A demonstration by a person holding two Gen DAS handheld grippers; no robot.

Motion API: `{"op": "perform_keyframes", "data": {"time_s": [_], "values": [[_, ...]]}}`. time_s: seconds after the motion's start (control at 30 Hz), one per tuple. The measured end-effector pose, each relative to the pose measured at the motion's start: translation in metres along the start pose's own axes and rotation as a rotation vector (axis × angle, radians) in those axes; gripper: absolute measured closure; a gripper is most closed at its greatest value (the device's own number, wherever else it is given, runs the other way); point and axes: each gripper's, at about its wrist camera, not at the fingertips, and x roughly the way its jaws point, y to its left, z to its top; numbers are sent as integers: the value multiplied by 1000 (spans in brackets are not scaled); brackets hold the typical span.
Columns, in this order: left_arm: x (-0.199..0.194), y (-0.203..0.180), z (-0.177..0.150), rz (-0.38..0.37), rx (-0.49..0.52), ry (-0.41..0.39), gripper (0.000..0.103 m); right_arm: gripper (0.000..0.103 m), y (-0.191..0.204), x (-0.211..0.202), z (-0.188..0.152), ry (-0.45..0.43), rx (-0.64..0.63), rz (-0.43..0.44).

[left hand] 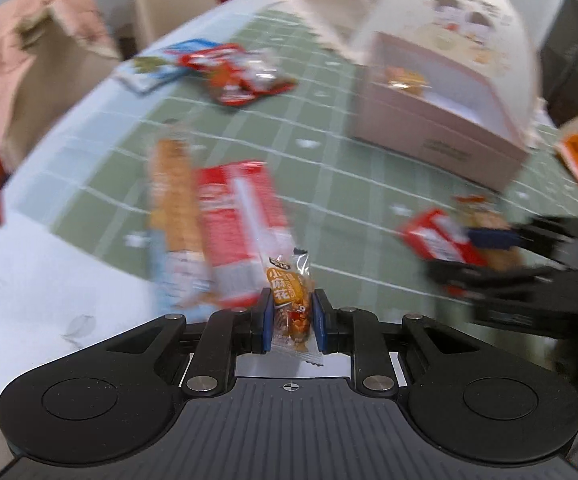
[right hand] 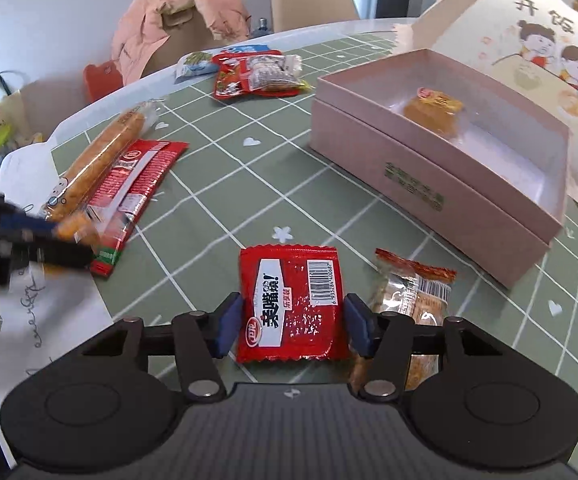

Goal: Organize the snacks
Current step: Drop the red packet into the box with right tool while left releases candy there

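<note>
Only one snack sits in the pink box (right hand: 429, 184) ahead and to the right; the rest lie on the table (right hand: 225, 184). The left gripper (left hand: 291, 312) clamps a small orange packet (left hand: 291, 300) (surroundings blurred). The right gripper (right hand: 291, 326), pitched down, stands wide, straddling a red packet (right hand: 291, 304).

Black tongs (left hand: 291, 316), blue rubber pads (right hand: 228, 328), silver pivot screws, ribbed grey housing, crosshair mark
</note>
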Motion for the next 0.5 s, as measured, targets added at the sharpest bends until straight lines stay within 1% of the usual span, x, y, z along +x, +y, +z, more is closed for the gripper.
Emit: {"op": "perform_keyframes", "data": {"time_s": [0.13,0.23,0.37,0.5], "values": [[3,28,10,90,-3,-10,79,44,3,0,-2,-14,4,-10],[1,42,17,111,-34,-21,79,44,3,0,-4,-23,6,-11],[-3,48,19,135,-36,-28,79,42,3,-2,-8,-41,15,-18],[-2,53,16,150,-25,-25,79,37,3,-3,-12,-54,26,-25]]}}
